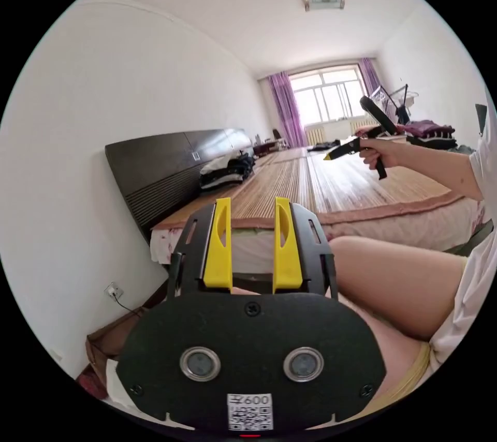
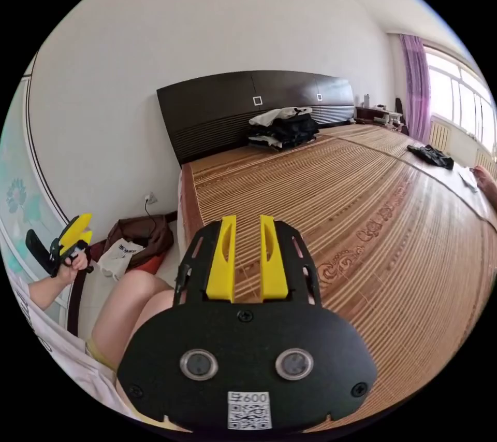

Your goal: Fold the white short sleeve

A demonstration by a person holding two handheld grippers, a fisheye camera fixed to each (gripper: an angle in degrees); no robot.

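Both views low beside the bed (image 1: 331, 188), facing its headboard (image 2: 259, 105) from different angles.

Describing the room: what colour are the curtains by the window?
Purple curtains, clearest in the left gripper view.

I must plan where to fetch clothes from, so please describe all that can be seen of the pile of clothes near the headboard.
The pile of clothes lies on the woven mat covering the bed, right against the dark headboard. It is a loose, uneven heap: mostly black garments, with a white piece draped over the top and another white piece at the bottom edge. Nothing in it is neatly folded. In the left gripper view the pile again looks dark with white parts. Neither gripper touches it.
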